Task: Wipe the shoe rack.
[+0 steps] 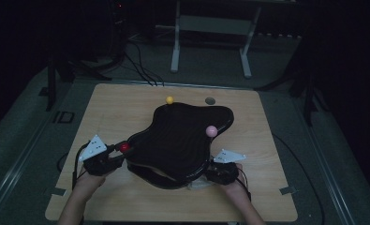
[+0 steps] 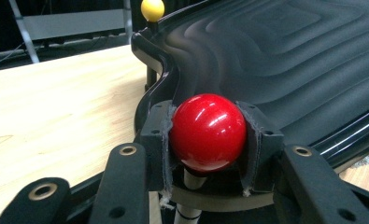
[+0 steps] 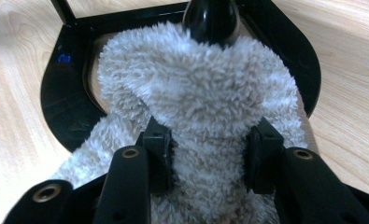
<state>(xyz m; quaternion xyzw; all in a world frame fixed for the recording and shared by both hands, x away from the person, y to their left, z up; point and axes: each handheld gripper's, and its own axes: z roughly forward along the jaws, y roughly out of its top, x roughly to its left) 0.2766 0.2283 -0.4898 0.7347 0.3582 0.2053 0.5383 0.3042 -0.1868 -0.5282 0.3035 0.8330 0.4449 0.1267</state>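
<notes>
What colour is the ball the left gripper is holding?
Glossy red: the ball, clearest in the left gripper view, sits between the left gripper's pads.

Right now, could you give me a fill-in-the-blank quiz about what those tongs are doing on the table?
1. The left tongs are shut on a ball coloured ____.
2. The fabric between the right tongs looks ____, not smooth.
3. On the black tray, the farthest knob is coloured ____.

Missing words: red; fluffy; yellow
</notes>
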